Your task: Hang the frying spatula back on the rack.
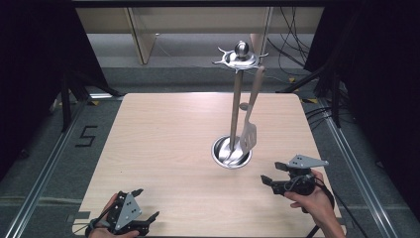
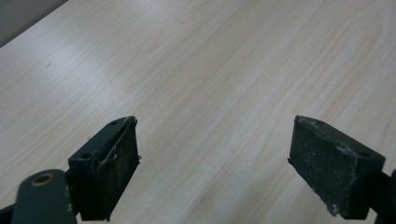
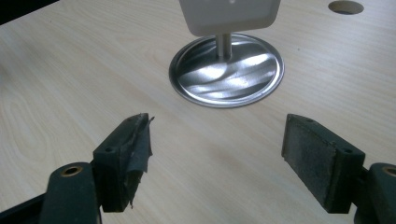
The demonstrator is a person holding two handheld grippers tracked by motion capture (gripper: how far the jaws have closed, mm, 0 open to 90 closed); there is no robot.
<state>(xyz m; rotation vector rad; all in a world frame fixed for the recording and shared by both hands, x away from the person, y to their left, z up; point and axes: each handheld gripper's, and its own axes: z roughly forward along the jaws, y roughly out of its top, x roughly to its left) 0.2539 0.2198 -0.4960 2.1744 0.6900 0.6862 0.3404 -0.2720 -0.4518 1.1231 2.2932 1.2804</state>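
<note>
Two grippers, both with jaws spread, nothing held. Spatula (image 1: 249,133) hangs upright from rack (image 1: 239,58), blade low over the round base (image 1: 231,151), mid-table. Right gripper (image 1: 266,181) nearer; spatula lies far-left of it. Left gripper (image 1: 146,218) well apart, near-left edge of table (image 1: 163,129).

utensil stand (image 1: 236,104) sits right of center on the table (image 1: 163,144) | 1 spatula (image 1: 249,134) hangs from its top ring, blade just over the base dish (image 1: 231,152) | right gripper (image 1: 270,181) near-right of the dish, apart | left gripper (image 1: 146,206) way over at the near-left edge
</note>
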